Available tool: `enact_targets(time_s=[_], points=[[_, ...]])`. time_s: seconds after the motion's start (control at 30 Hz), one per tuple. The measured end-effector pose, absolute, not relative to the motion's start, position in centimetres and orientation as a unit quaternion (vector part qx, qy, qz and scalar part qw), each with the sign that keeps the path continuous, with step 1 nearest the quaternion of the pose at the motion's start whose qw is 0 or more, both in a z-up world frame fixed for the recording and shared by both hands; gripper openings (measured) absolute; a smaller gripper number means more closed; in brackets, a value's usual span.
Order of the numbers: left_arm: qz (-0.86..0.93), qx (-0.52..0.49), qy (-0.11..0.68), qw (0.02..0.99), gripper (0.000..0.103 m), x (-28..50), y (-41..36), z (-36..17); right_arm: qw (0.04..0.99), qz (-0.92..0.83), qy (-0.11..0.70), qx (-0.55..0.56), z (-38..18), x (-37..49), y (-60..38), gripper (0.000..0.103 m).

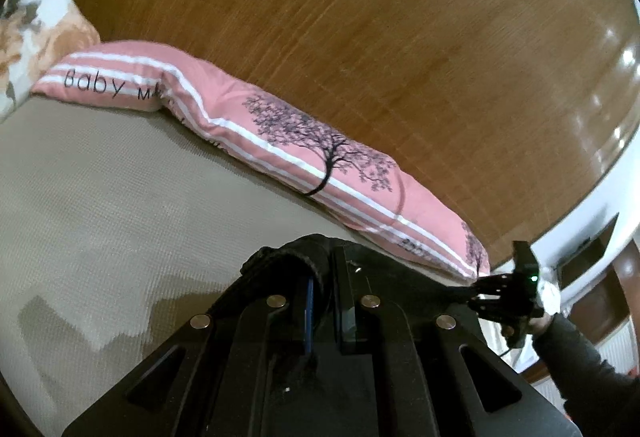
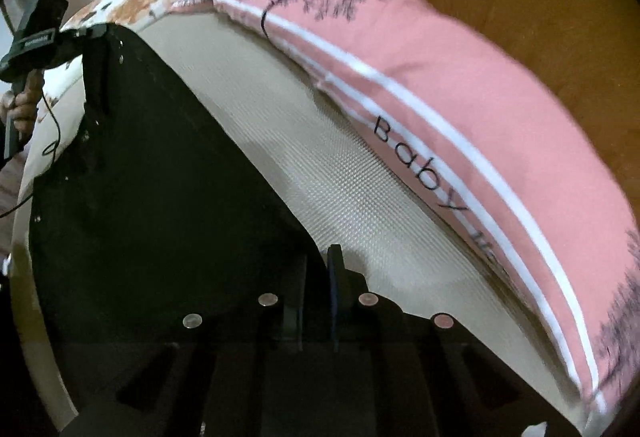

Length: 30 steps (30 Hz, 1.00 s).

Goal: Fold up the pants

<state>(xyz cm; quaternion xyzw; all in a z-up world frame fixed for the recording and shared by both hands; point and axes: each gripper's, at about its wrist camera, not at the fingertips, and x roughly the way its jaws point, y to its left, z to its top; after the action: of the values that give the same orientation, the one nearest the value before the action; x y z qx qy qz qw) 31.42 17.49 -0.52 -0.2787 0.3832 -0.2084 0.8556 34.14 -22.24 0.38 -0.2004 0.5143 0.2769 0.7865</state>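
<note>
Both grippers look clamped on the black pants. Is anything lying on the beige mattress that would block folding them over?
Nothing visible does. The beige textured mattress beside the black fabric pants is bare; the long pink striped pillow lies along its far edge, apart from them.

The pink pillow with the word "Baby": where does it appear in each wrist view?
Left wrist view: pink pillow runs diagonally from upper left to lower right, below the wooden headboard.
Right wrist view: pink pillow arcs from top centre down the right side.
Shared landmark: the beige mattress beside it.
</note>
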Motion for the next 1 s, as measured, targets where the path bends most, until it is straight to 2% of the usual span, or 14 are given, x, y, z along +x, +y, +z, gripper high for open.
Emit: enact_targets(time_s=[0.27,0.53,0.87,1.0], points=[[-0.240,-0.251,0.379,0.858,0.008,25.5,18.1,2.7,0.831,0.212,0.476,-0.197,4.7,23.7,-22.2,0.006],[-0.261,-0.216,0.401,0.851,0.008,17.4,18.6,3.1,0.851,0.182,0.469,-0.149,5.1,13.9,-21.9,0.005],[-0.240,-0.132,0.497,0.823,0.010,10.0,18.2,-3.6,0.828,0.179,0.523,-0.096,-1.4,6.5,-21.5,0.005],[-0.227,-0.111,0.512,0.821,0.015,9.0,18.1,-5.2,0.822,0.167,0.537,-0.086,-3.8,6.0,-21.2,0.005]])
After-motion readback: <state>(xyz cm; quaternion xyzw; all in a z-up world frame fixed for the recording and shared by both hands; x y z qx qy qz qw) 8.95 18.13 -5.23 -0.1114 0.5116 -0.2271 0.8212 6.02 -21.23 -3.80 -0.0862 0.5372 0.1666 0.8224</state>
